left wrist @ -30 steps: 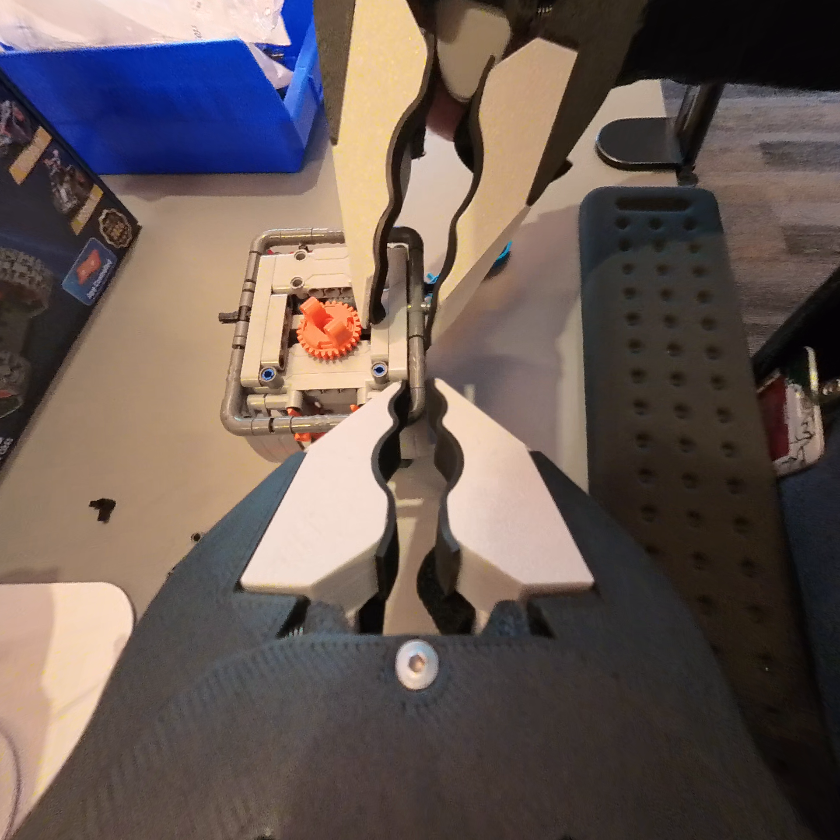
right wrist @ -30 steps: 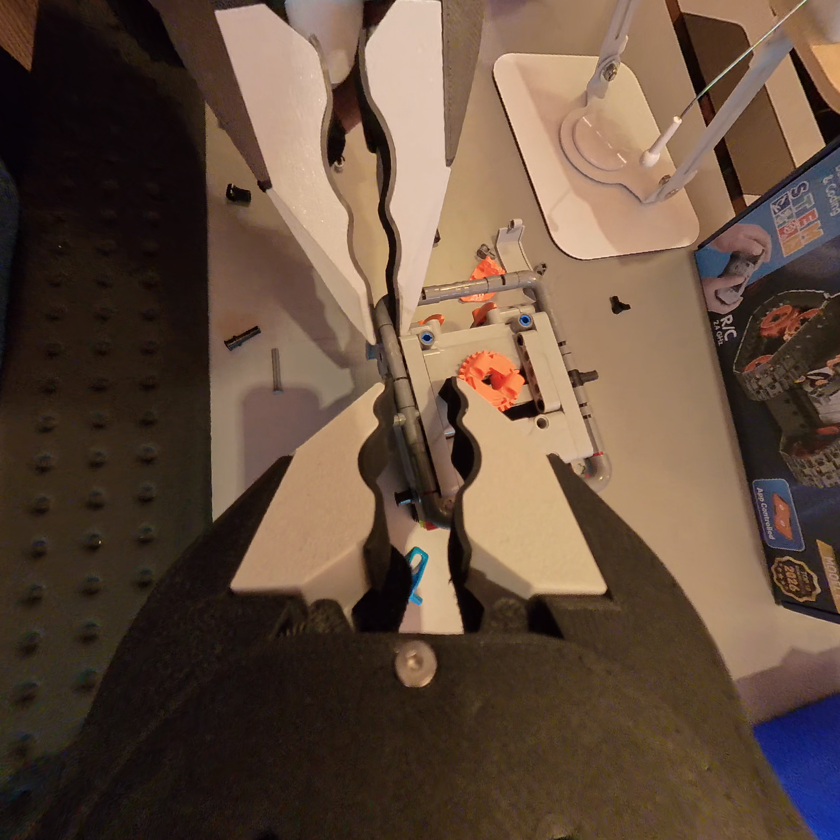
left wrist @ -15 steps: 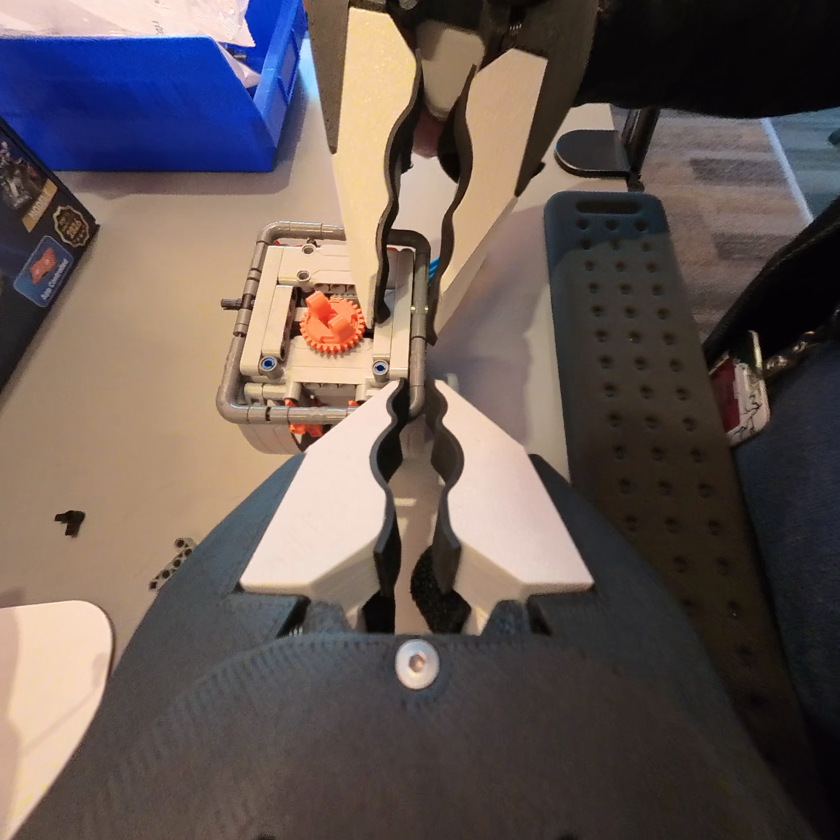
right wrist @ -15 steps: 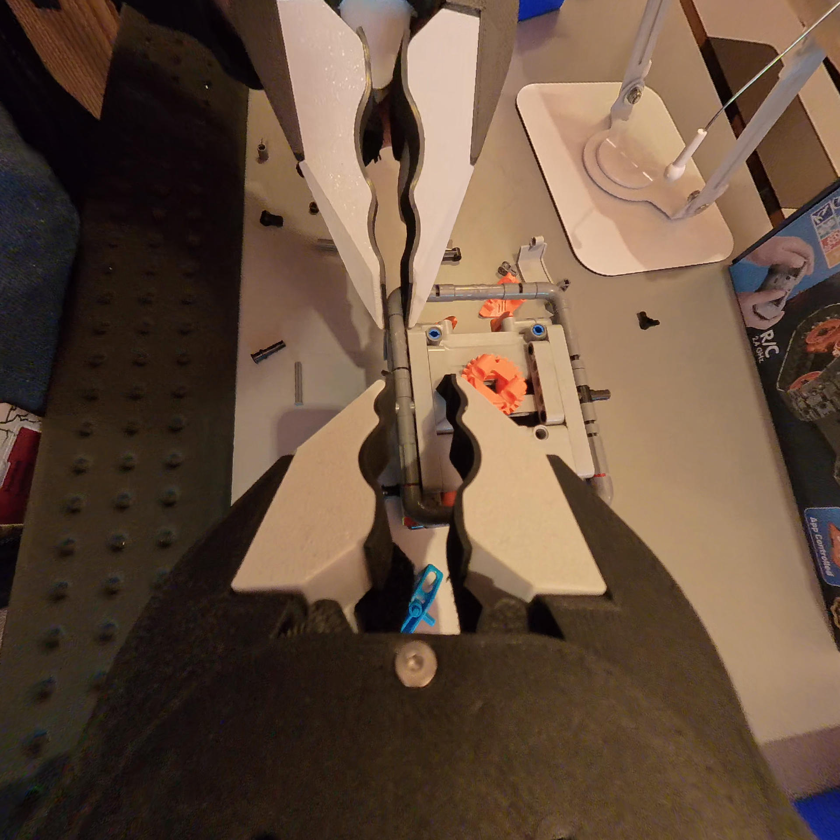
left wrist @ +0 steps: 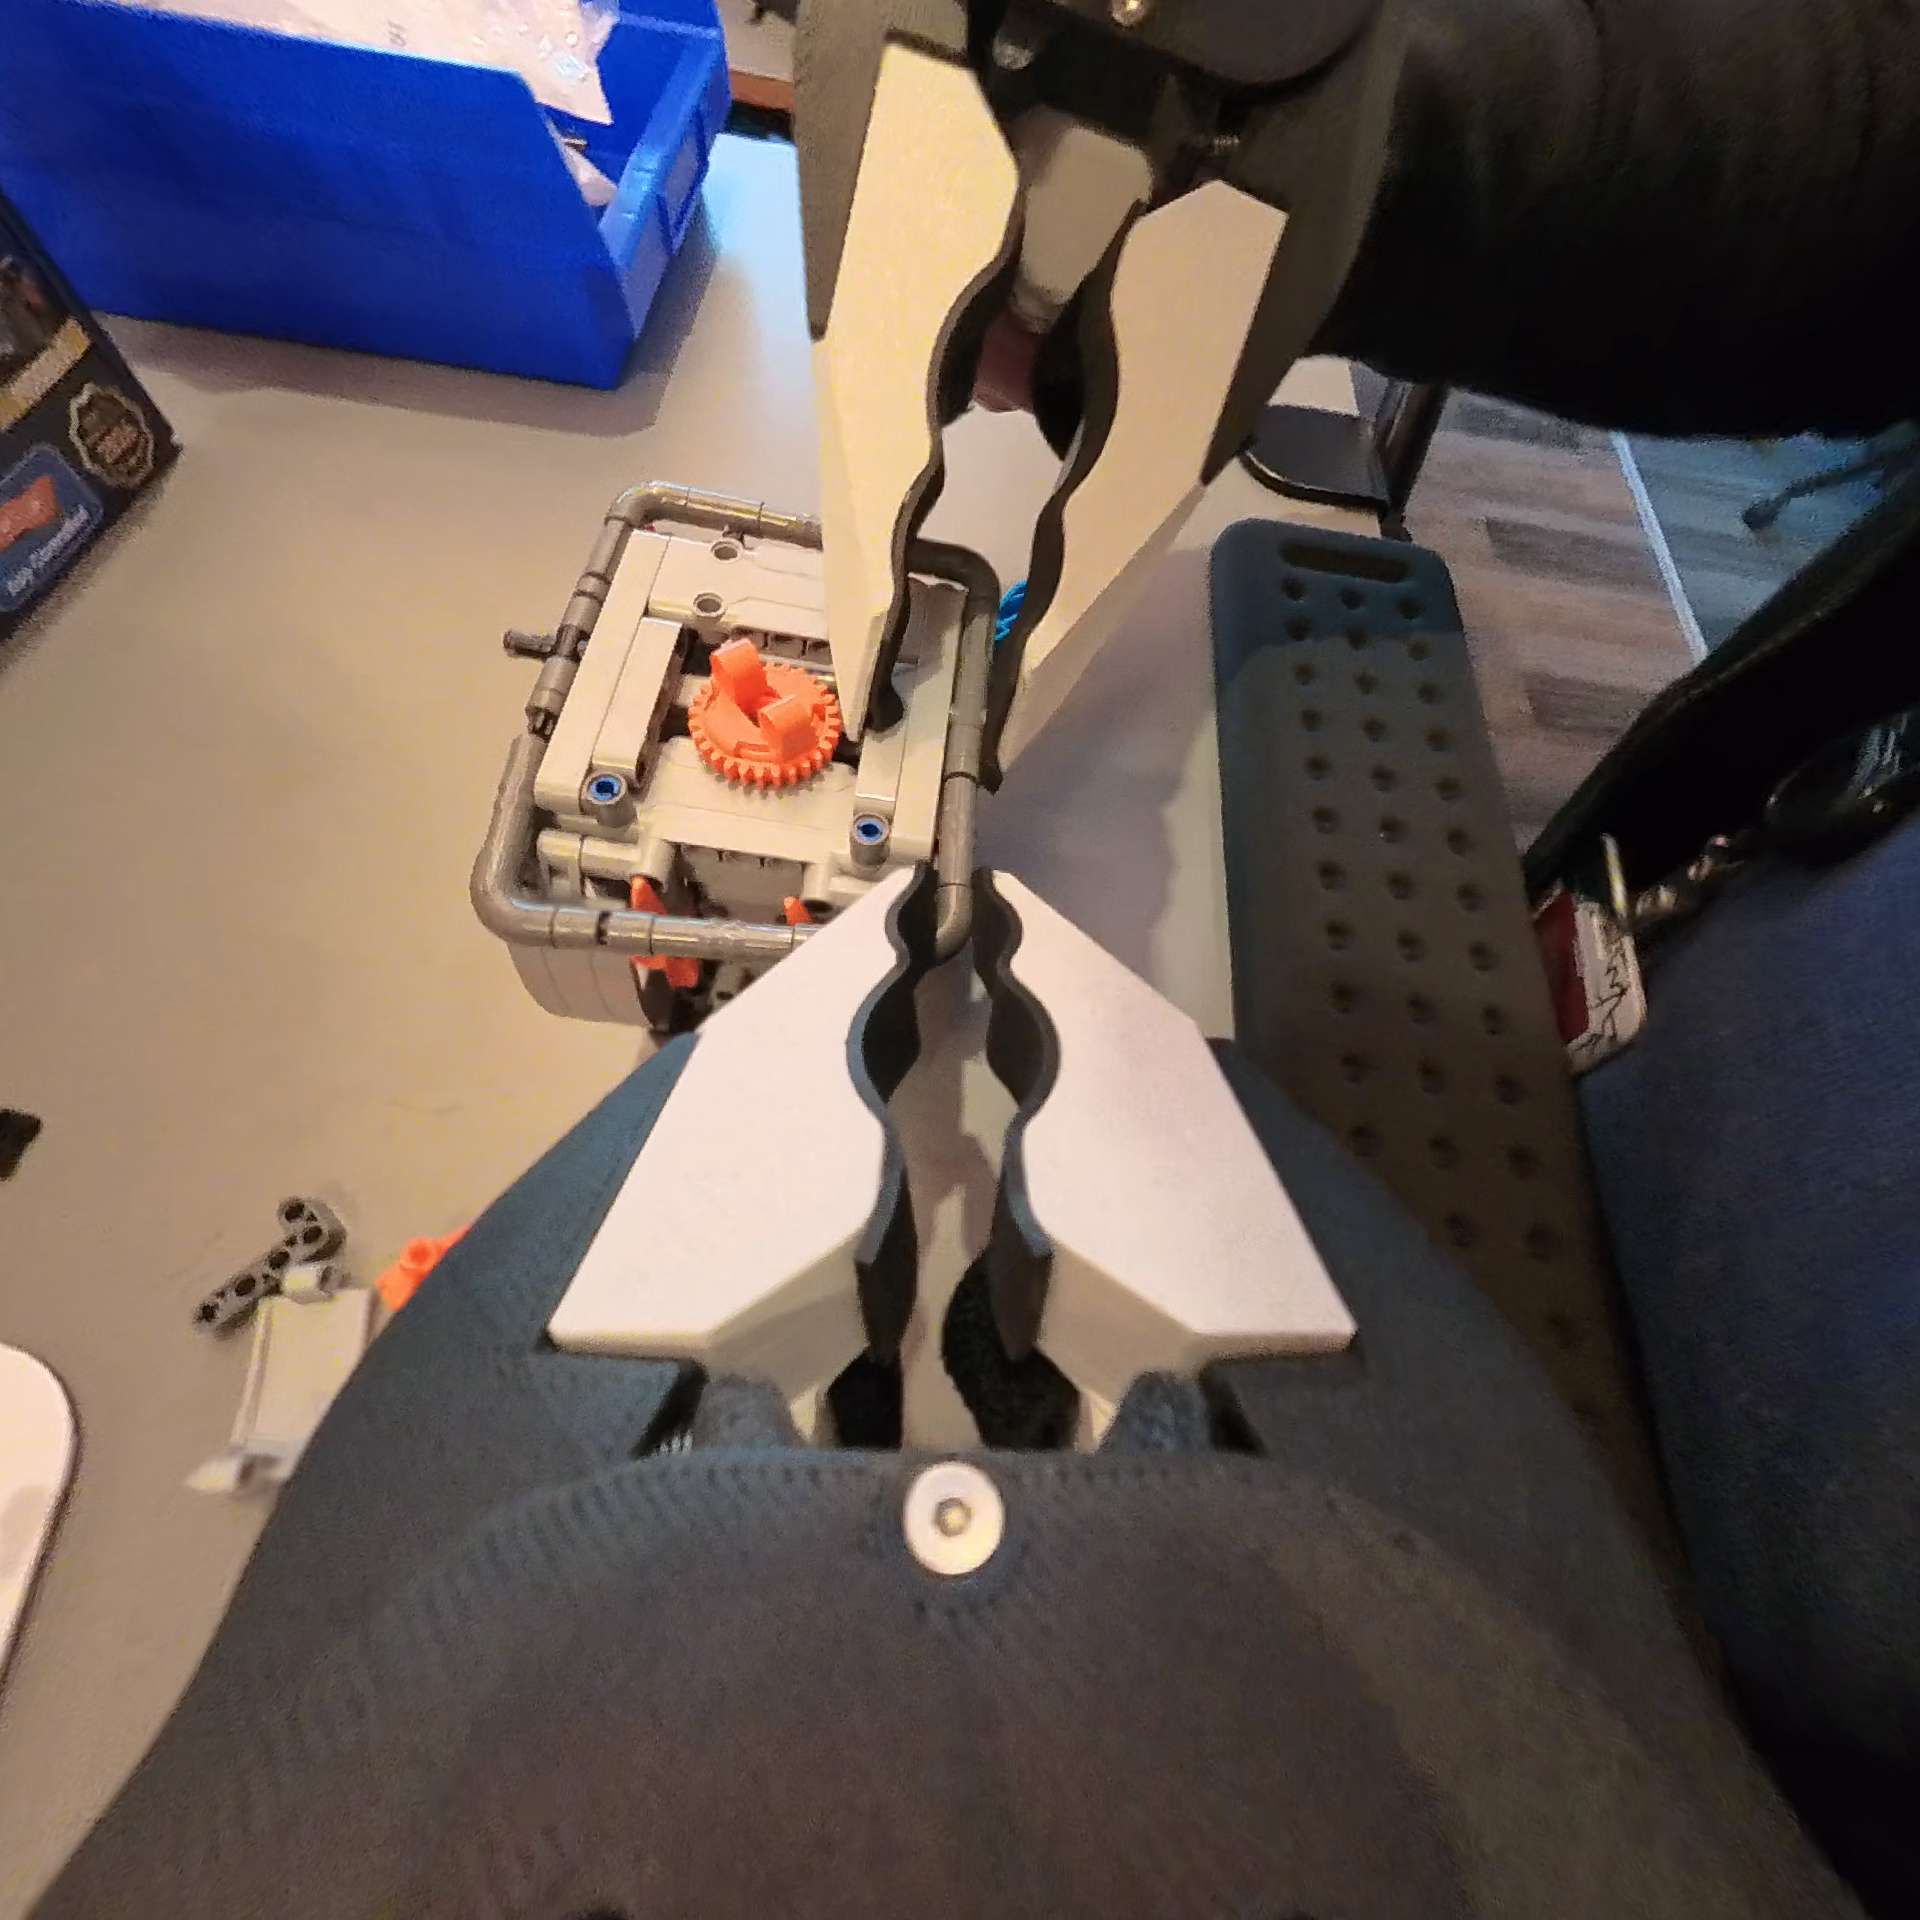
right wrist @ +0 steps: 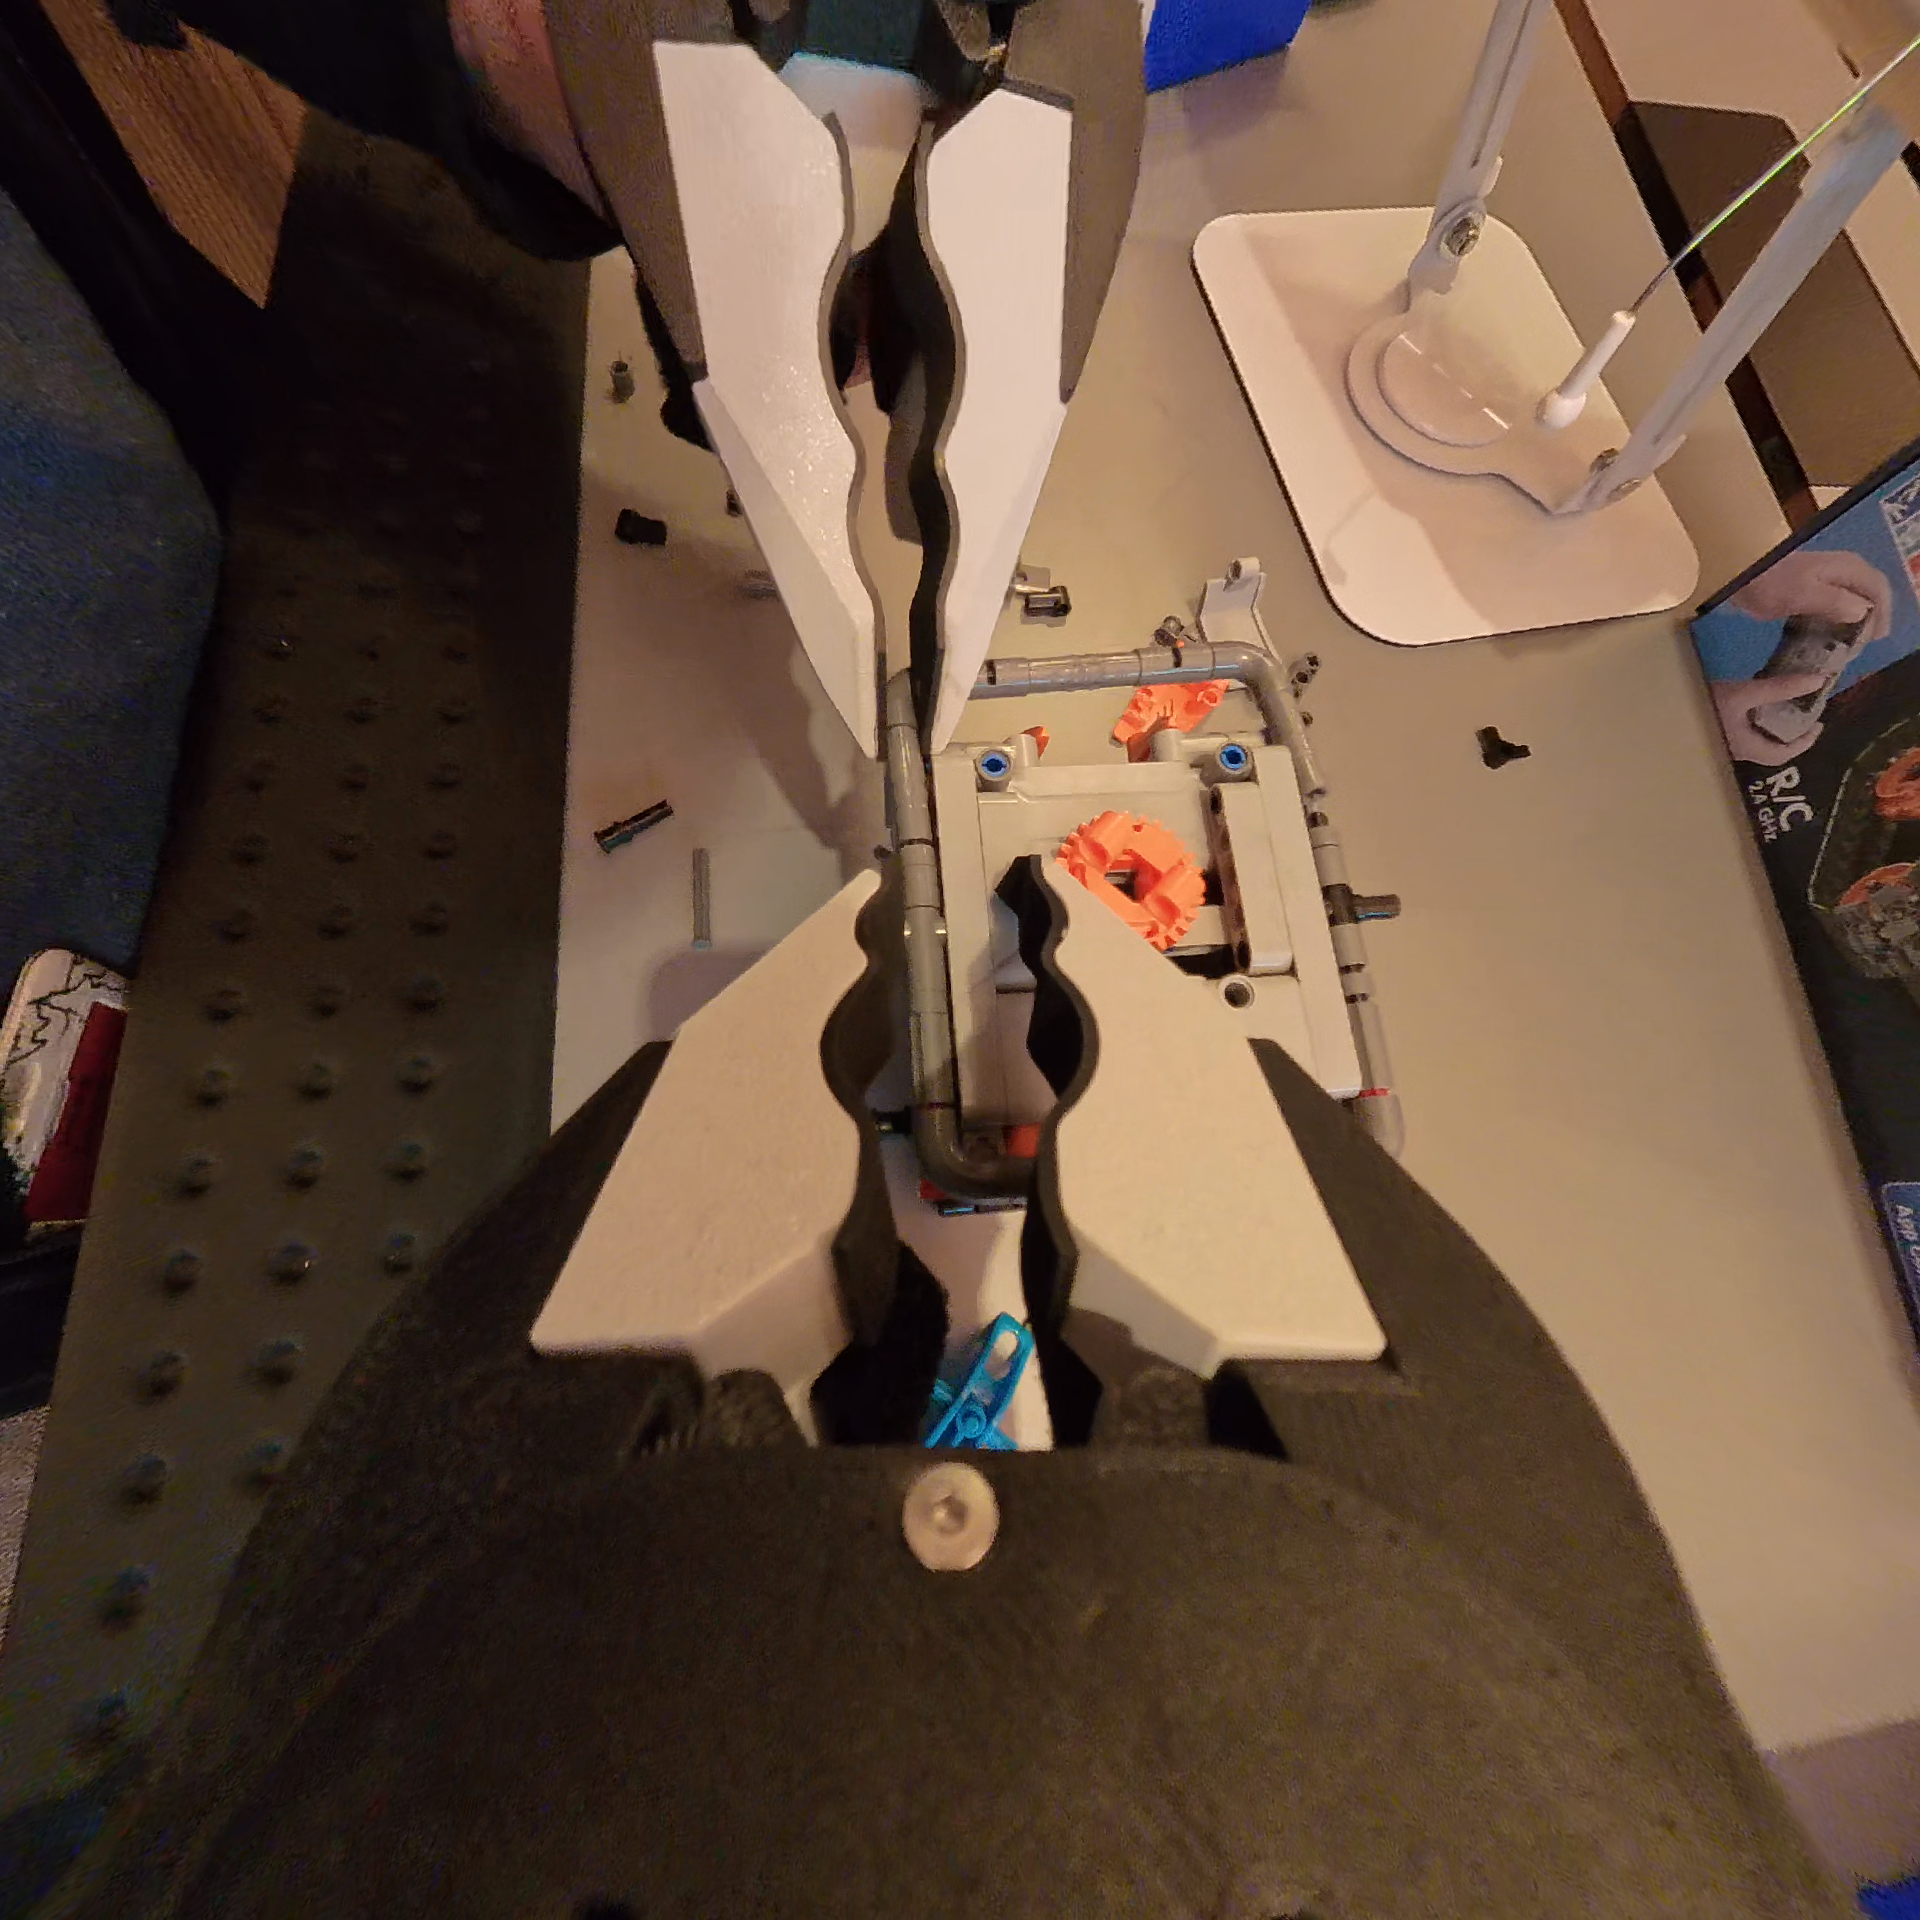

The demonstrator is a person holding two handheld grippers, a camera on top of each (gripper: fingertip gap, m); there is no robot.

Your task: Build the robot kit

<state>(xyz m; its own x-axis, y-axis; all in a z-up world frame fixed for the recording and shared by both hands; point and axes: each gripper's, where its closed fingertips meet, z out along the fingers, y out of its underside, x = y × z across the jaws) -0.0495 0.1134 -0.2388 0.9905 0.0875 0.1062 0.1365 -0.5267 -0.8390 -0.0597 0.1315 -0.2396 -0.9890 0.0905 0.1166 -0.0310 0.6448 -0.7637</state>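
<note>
Gripping the dark grey tube frame [left wrist: 961,821] of a grey brick-built block [left wrist: 727,769], the left tongs [left wrist: 951,894] are clamped on the frame's near right corner at the centre of the left wrist view. The block is sitting on the grey bench [left wrist: 260,727], a little above the middle of that frame, with an orange gear [left wrist: 764,717] standing on its top.

The right tongs [right wrist: 951,883] are straddling the same tube along the block's side; in the right wrist view one finger is lying outside the tube and the other is resting over the block's top, just beside the orange gear [right wrist: 1132,873]. A clear gap is showing between the tube and the inner finger, so these tongs are standing apart rather than pinching. In the left wrist view the right tongs [left wrist: 940,748] are reaching down from the upper middle of the frame.

A blue bin [left wrist: 343,197] is occupying the upper left of the left wrist view, and a dark perforated pad [left wrist: 1392,831] is running down its right side. Small loose parts [left wrist: 270,1262] are lying at lower left. In the right wrist view a white stand base [right wrist: 1444,436] is sitting at upper right, a printed box [right wrist: 1829,831] at the right edge, and a blue piece [right wrist: 977,1392] below the fingers
</note>
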